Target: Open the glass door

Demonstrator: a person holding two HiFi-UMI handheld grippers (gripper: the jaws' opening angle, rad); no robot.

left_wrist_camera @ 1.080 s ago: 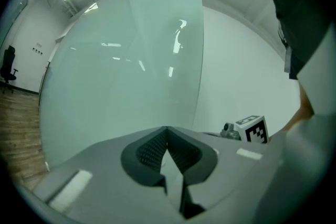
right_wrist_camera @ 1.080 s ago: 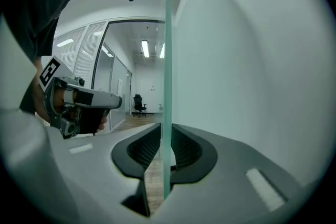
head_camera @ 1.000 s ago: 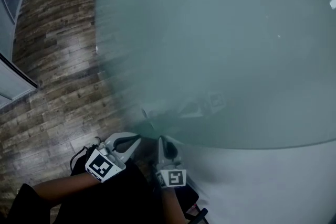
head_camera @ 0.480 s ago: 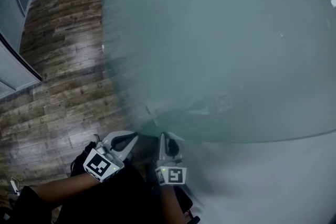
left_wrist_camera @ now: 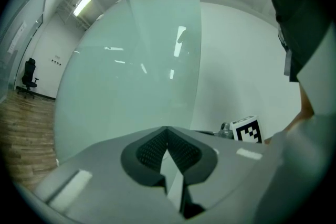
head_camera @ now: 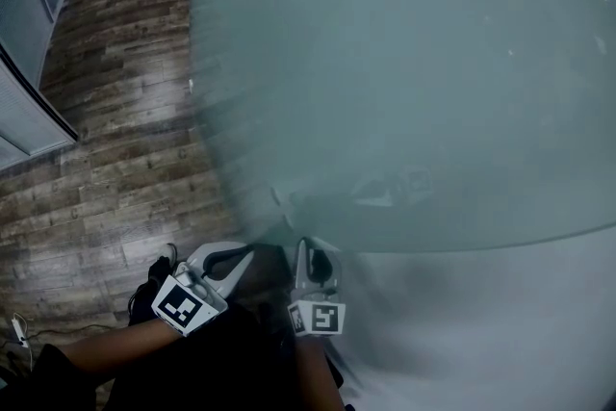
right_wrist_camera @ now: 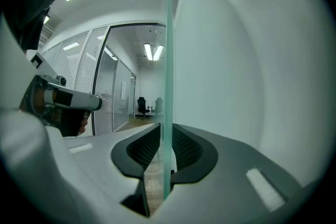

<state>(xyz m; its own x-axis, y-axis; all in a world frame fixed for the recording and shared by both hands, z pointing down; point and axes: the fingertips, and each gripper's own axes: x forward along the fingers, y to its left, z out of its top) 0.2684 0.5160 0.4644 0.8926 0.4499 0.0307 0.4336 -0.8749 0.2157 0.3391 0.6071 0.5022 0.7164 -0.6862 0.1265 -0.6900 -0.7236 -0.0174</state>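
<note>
The frosted glass door (head_camera: 404, 91) fills most of the head view, its free edge running down to my hands. In the right gripper view that edge (right_wrist_camera: 168, 60) stands upright between the jaws, and my right gripper (right_wrist_camera: 168, 131) is shut on it, pads against both faces. In the head view the right gripper (head_camera: 306, 250) sits at the door's lower edge. Just to its left, my left gripper (head_camera: 243, 255) is shut on nothing. Its closed jaws (left_wrist_camera: 168, 131) point level at the pane (left_wrist_camera: 131, 71), apart from it.
Wooden plank floor (head_camera: 115, 159) spreads to the left of the door. A glass partition (head_camera: 29, 101) stands at the far left and a white wall (head_camera: 500, 332) at the right. Office chairs (right_wrist_camera: 142, 105) stand in the far room. A cable (head_camera: 14, 330) lies on the floor.
The door's edge has shifted a little to the right over the floor, with my right gripper still on it. Both grippers have drifted along with it. Neither gripper's jaws have visibly changed.
</note>
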